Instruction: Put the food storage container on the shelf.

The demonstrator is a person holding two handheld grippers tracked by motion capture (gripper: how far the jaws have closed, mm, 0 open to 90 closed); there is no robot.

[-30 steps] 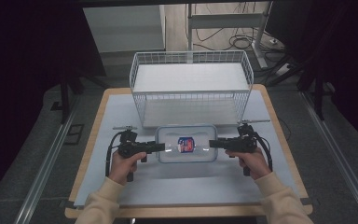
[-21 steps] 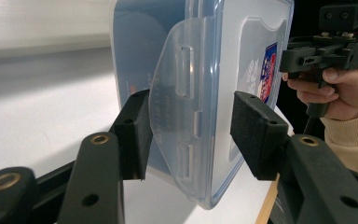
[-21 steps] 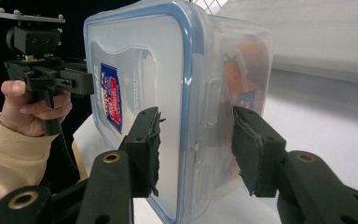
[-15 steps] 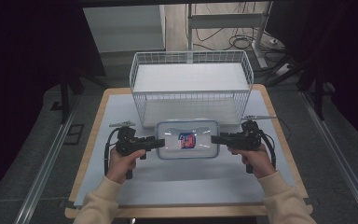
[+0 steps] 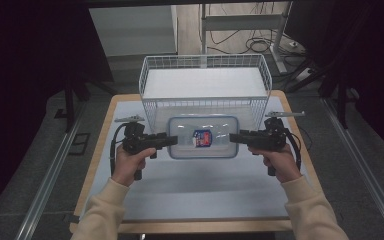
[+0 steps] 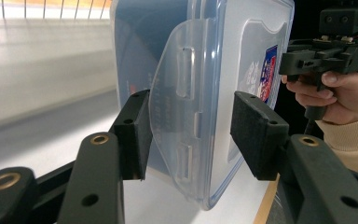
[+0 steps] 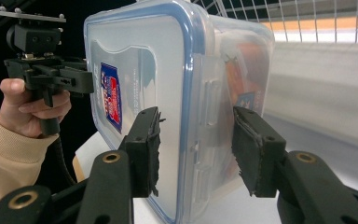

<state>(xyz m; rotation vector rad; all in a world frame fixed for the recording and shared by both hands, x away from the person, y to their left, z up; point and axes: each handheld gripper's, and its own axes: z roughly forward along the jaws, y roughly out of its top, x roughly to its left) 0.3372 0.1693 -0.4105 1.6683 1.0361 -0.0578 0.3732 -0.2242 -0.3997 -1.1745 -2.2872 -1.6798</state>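
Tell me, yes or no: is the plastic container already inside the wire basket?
No: the high view shows the plastic container held in front of the wire basket, outside its wall.

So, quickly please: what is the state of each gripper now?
Left gripper: closed on the left end of the clear lidded container.
Right gripper: closed on its right end.

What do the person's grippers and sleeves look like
Both the left gripper and right gripper are matte black with pistol grips, flat dark-padded jaws, brass-coloured rivets, a grey plate on top and a looping black cable. The sleeves are cream with ribbed cuffs.
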